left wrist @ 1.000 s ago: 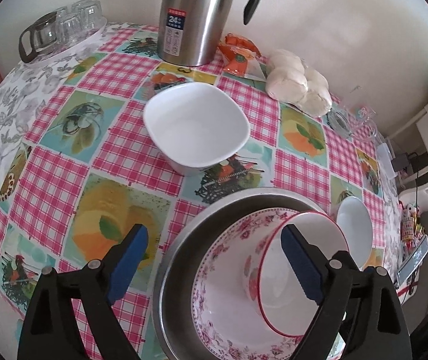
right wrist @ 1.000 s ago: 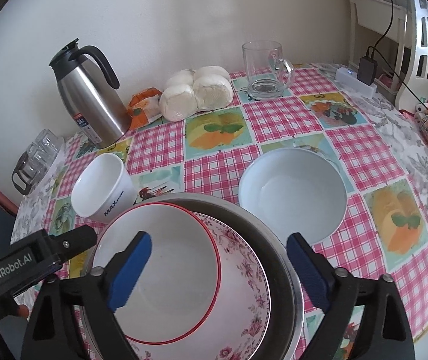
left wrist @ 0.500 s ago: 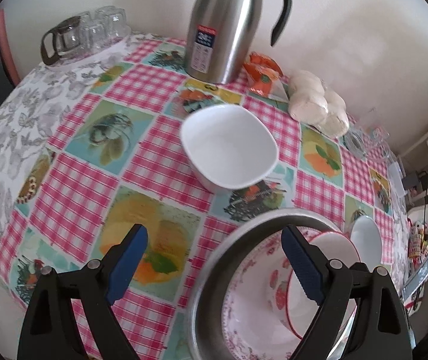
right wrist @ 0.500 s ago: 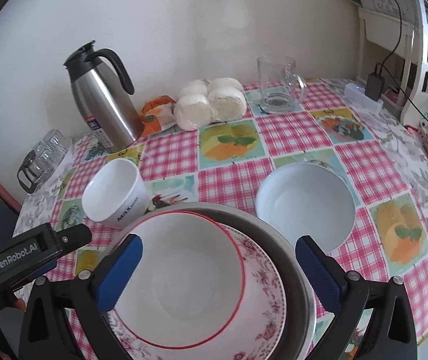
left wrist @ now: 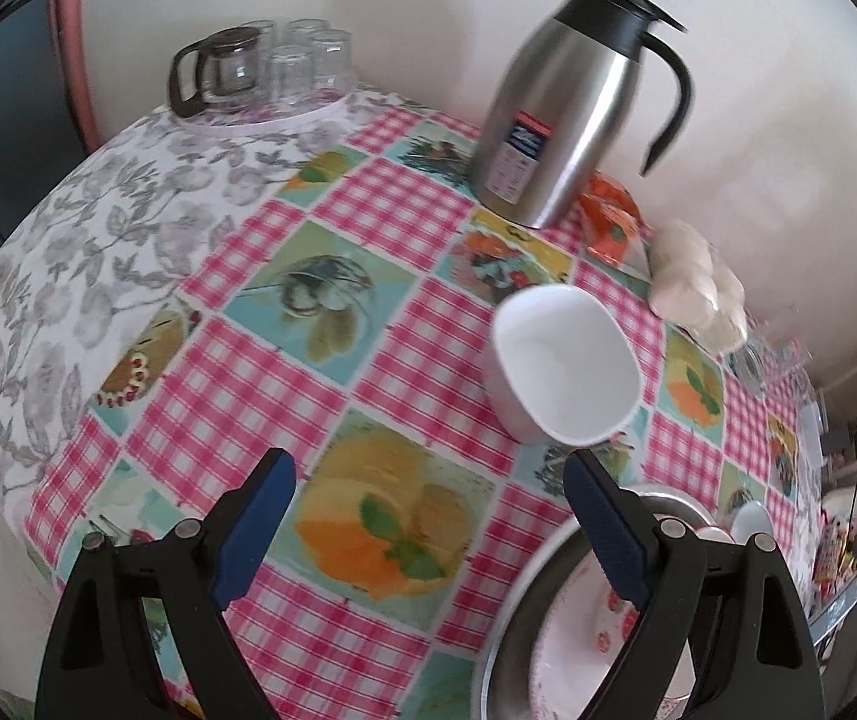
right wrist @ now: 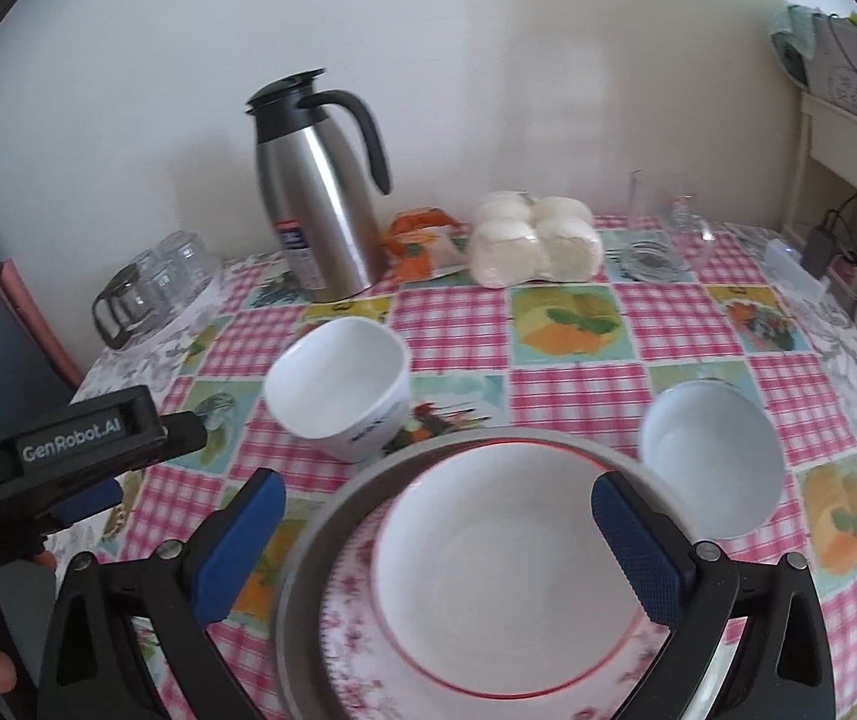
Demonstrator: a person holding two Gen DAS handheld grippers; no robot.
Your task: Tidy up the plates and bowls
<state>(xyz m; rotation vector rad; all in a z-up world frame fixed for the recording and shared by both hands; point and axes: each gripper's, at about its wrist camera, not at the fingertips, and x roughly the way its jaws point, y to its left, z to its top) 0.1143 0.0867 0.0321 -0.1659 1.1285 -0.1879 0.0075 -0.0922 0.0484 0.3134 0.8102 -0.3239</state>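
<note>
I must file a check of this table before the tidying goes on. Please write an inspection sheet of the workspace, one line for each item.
Surface: table under a checked pink cloth with fruit pictures.
Job's things: red-rimmed bowl sits in a flowered bowl, both inside a metal basin; white cup-shaped bowl and white round bowl stand apart on the cloth.
Clutter: steel jug, orange packet, bag of buns, glass mug, small glasses with a glass pot.
Grippers: left gripper open, empty; right gripper open, empty, its jaws have just been opening.
Cables: charger with a cable at the right shelf.
Surroundings: pale wall, white shelf.
</note>
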